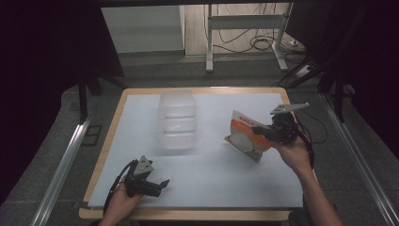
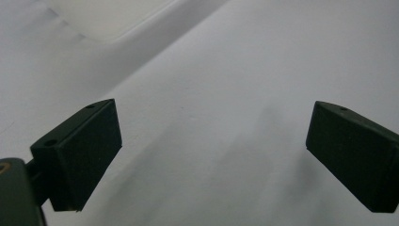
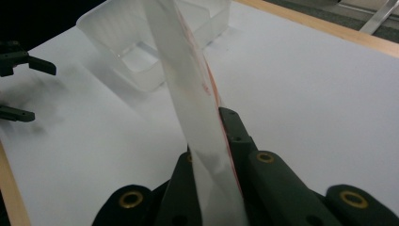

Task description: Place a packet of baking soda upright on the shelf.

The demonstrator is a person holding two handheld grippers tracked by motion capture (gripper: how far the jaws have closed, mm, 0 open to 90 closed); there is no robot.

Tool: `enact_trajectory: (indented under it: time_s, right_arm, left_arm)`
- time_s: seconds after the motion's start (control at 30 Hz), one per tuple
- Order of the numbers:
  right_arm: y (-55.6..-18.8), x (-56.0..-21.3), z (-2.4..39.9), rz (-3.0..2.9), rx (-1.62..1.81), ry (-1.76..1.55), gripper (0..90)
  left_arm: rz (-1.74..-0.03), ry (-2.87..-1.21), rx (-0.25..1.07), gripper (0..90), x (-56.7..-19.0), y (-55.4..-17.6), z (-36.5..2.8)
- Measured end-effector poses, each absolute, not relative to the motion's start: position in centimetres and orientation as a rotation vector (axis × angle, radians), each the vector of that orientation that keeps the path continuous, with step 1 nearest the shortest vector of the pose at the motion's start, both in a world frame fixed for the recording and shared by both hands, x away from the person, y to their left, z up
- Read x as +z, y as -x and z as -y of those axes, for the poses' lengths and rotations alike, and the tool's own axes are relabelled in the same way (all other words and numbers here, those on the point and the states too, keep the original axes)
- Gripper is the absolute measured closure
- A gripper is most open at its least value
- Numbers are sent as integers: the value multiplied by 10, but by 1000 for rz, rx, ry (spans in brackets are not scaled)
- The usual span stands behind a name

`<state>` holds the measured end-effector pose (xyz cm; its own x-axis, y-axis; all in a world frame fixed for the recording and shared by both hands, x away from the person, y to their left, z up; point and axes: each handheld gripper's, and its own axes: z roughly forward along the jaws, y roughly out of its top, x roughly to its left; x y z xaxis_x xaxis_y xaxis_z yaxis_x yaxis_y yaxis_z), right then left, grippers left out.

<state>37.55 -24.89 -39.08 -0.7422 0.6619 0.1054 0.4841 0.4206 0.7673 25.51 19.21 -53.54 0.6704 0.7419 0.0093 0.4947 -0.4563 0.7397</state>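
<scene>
Gripping a white-and-orange packet (image 1: 245, 135) edge-on, right gripper (image 1: 259, 130) clamped, packet raised off the table (image 1: 244, 181) right of the clear plastic container (image 1: 177, 120) | left gripper (image 1: 163, 184) released, jaws spread over bare tabletop at near-left | container upright, mid-table.

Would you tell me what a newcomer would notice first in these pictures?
First, the orange-and-white packet, held off the table at the right, pinched in the right hand-held gripper. Next, the clear plastic tub standing at the middle of the white table, toward its far edge. At the near left, the left hand-held gripper rests low with its jaws wide apart and nothing between them.
</scene>
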Motion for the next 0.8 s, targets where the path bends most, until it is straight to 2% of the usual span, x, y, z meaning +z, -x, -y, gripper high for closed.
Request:
enact_trajectory:
  time_s: [0.33,0.8]
  right_arm:
    - [-386,-376,240,-2451,1253,-980,892]
    - [-414,-354,201,-2473,1284,-904,891]
  left_arm:
    - [-950,-2147,432,40,-535,-255,-192]
    - [-944,-2141,442,40,-534,-254,-193]
